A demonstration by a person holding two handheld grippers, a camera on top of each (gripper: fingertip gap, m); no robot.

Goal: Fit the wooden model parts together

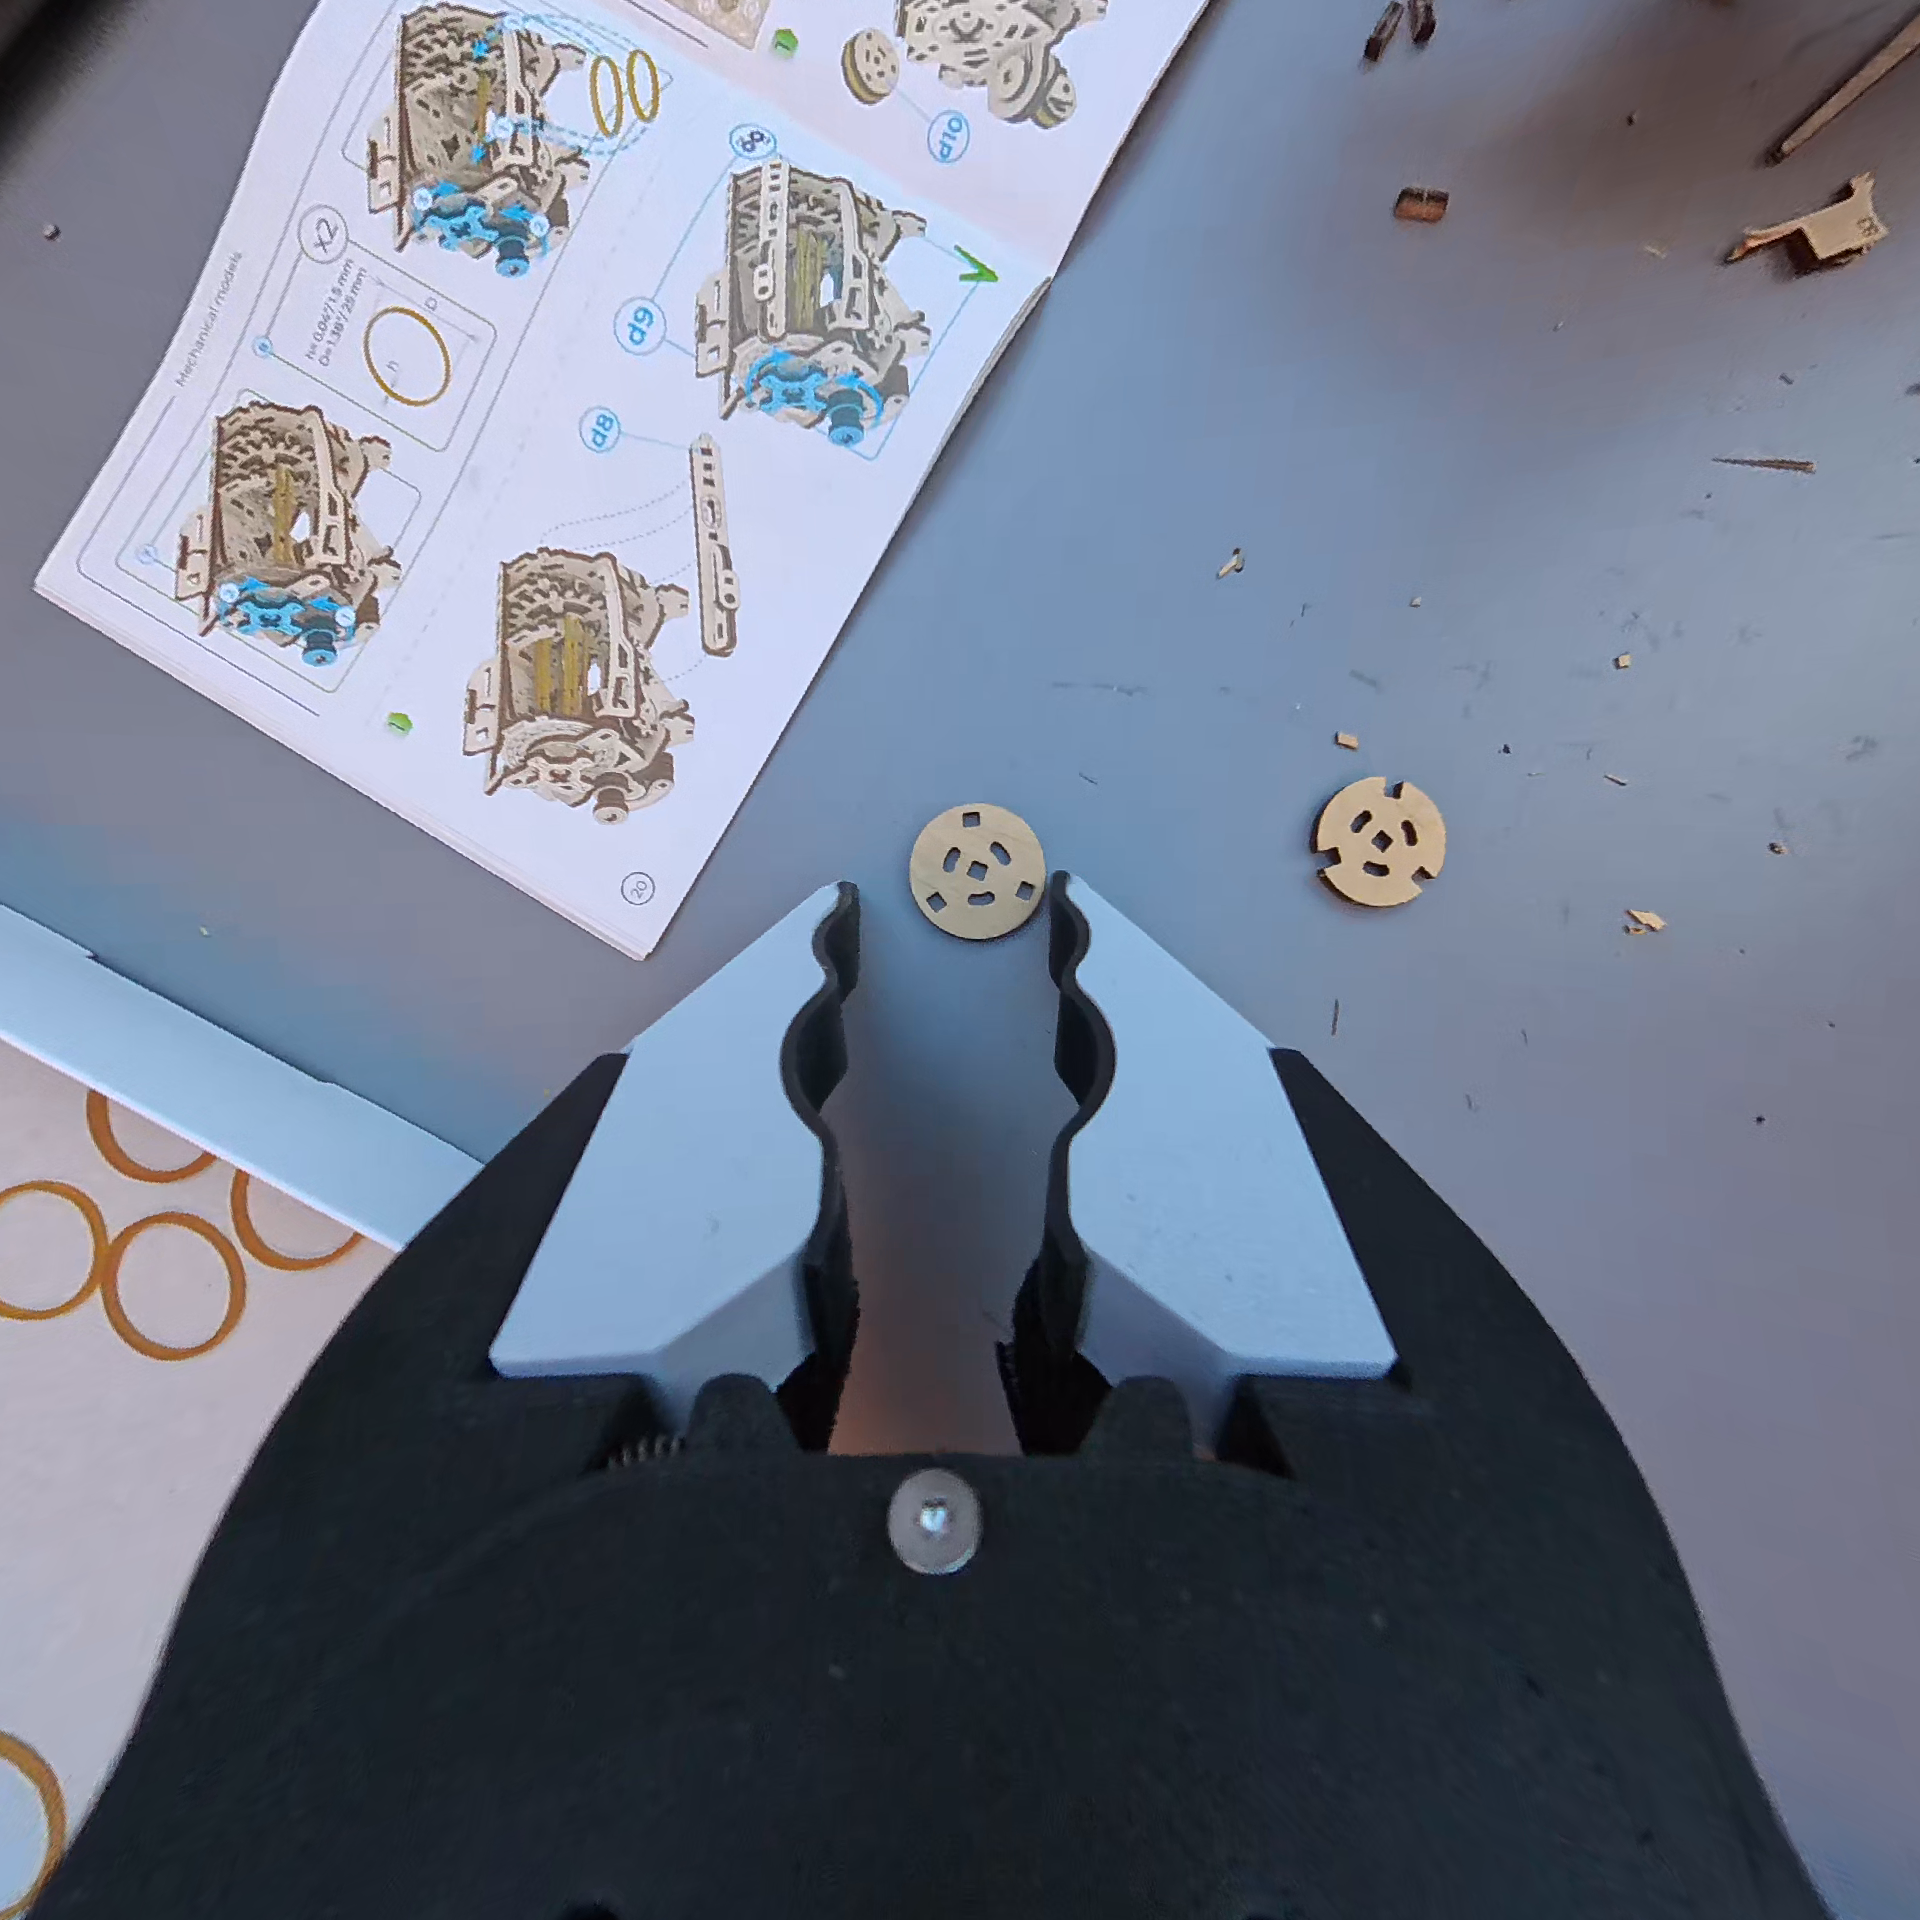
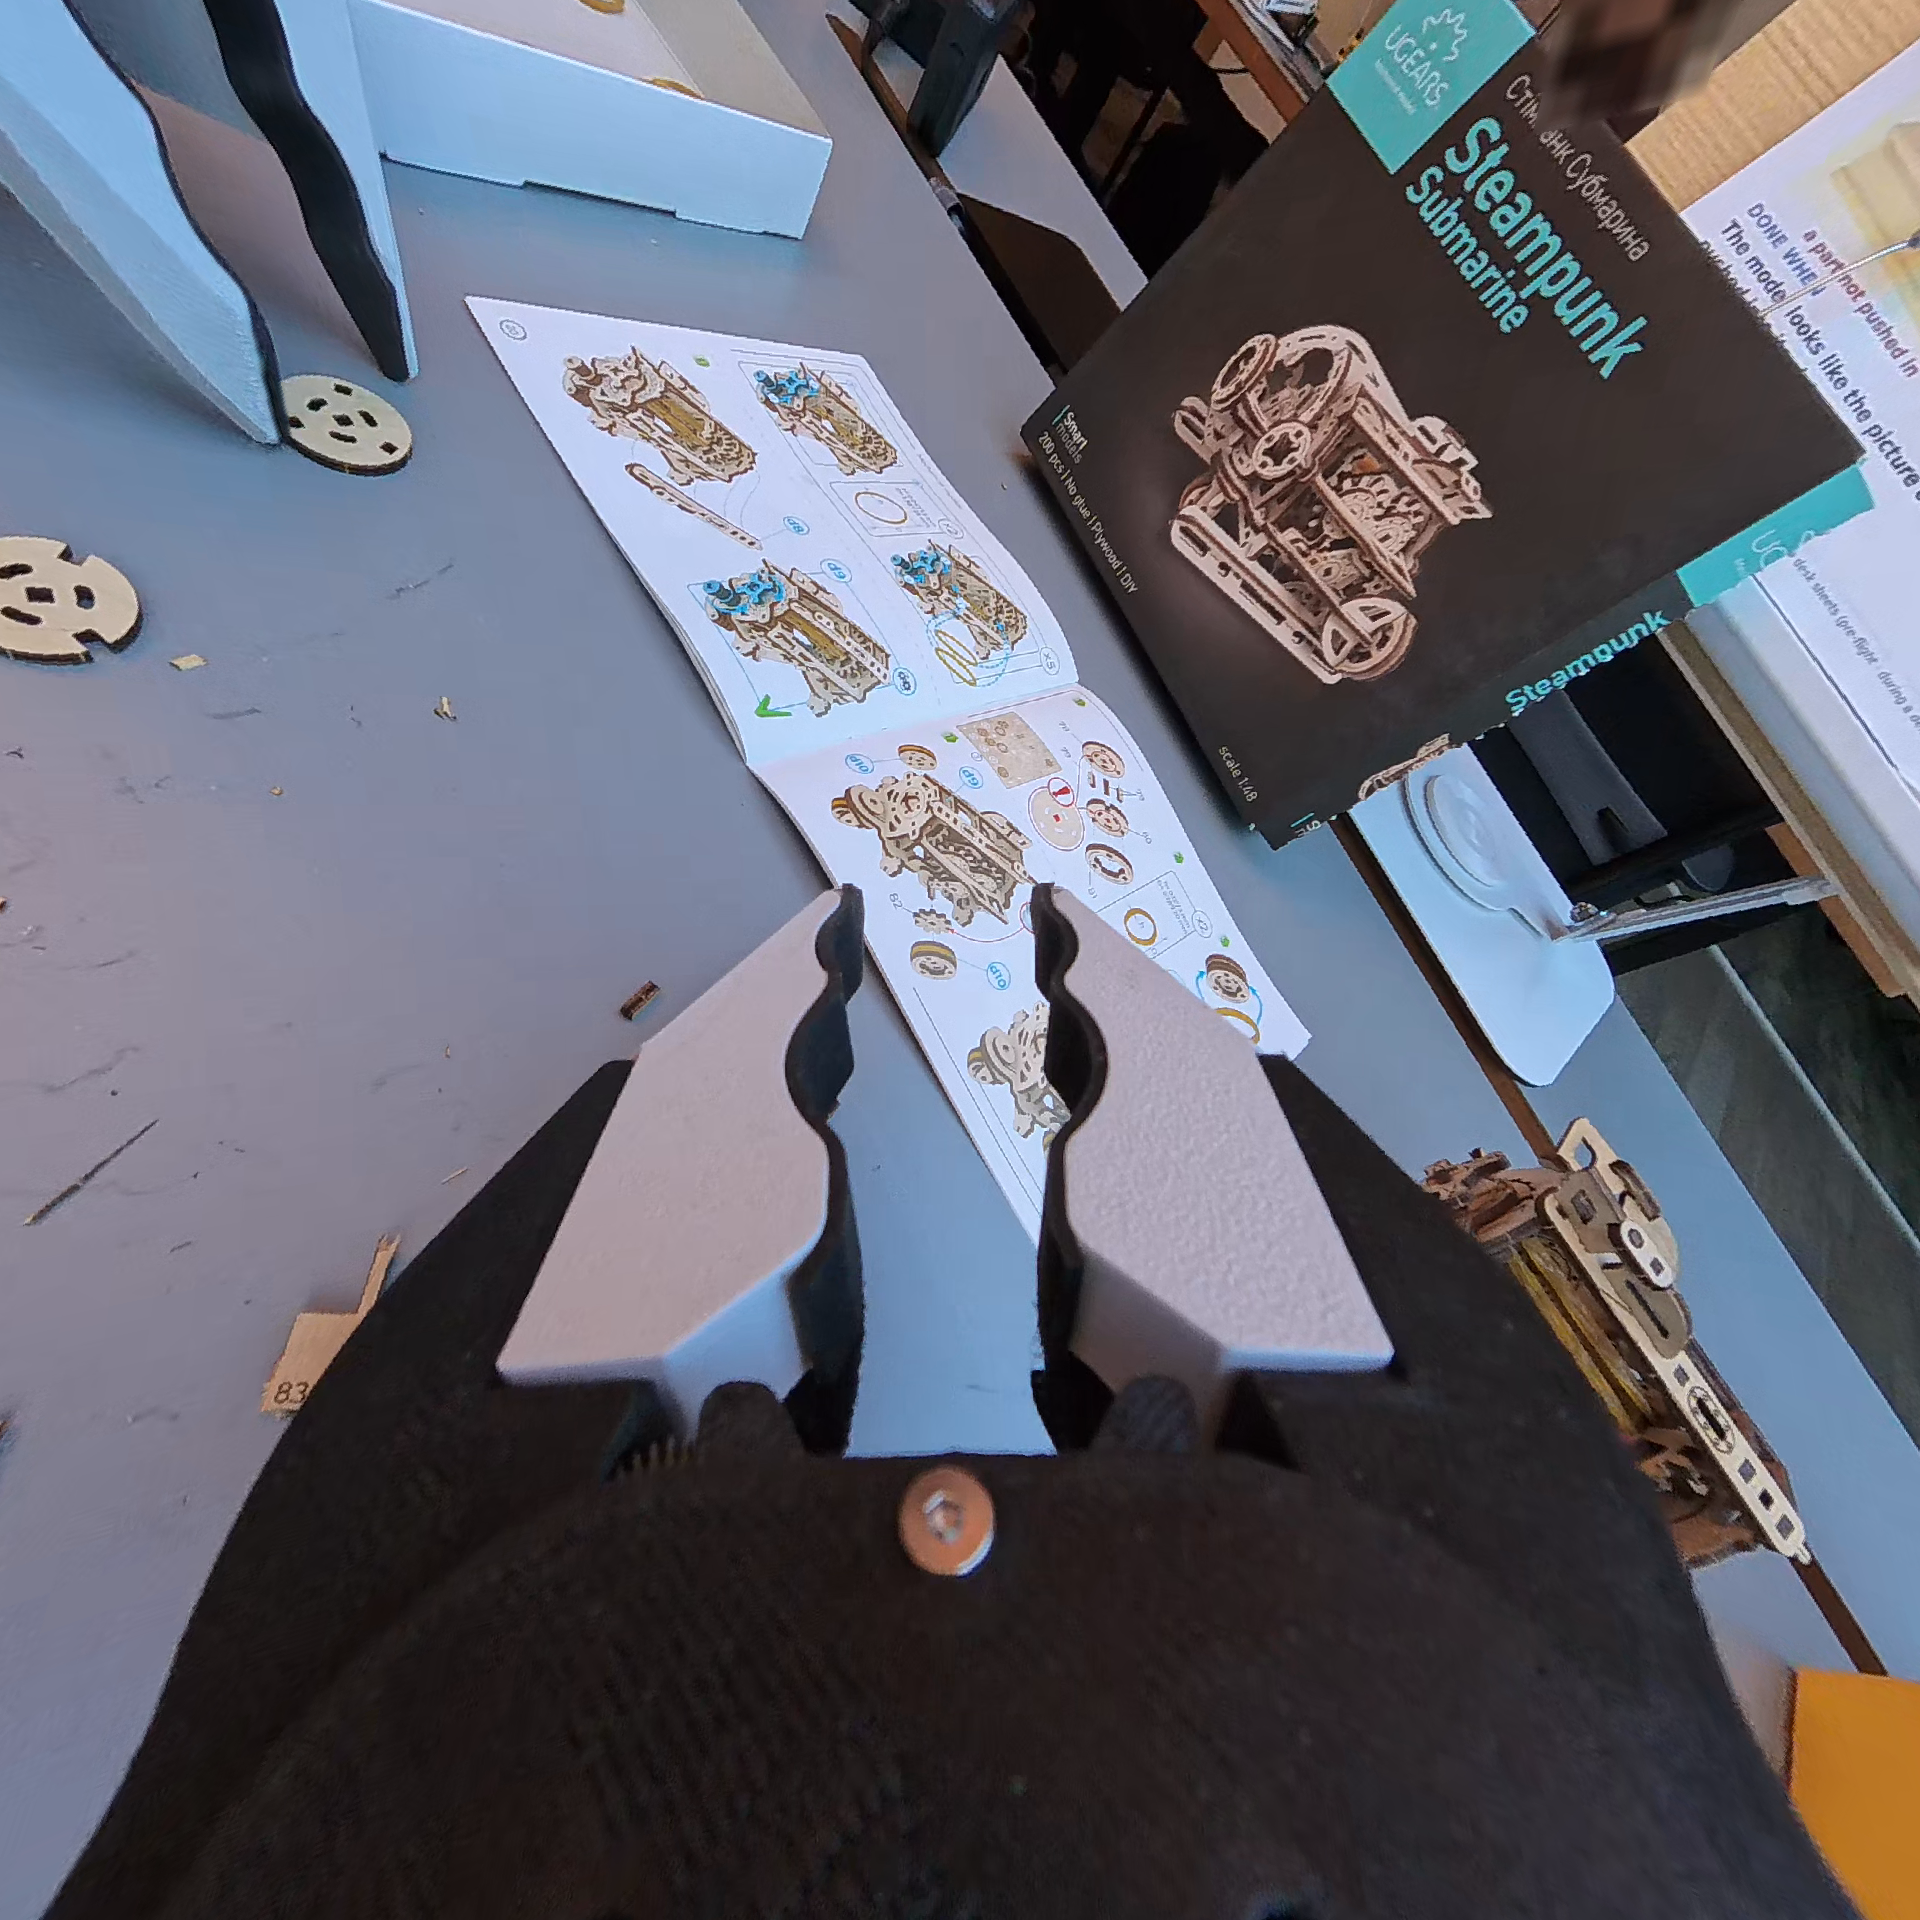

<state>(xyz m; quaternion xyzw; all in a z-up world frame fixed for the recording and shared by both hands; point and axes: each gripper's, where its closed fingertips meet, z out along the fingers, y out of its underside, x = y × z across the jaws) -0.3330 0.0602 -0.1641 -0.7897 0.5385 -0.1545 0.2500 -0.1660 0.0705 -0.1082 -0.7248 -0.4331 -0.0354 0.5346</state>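
Your two flat round wooden discs (image 1: 977, 871) and (image 1: 1380, 842) lie apart, unjoined, on the grey bench (image 1: 1351, 520); both left gripper (image 1: 954, 896) and right gripper (image 2: 945, 902) fingers are released, empty

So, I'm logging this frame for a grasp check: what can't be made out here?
- Left wrist view: whether the left claw touches the round disc; its near edge sits right at the tips.
- Right wrist view: the notched disc is cut off by the left edge.
- Right wrist view: the built wooden model is partly hidden behind the right claw.
- Left wrist view: the rubber bands run off the left edge.
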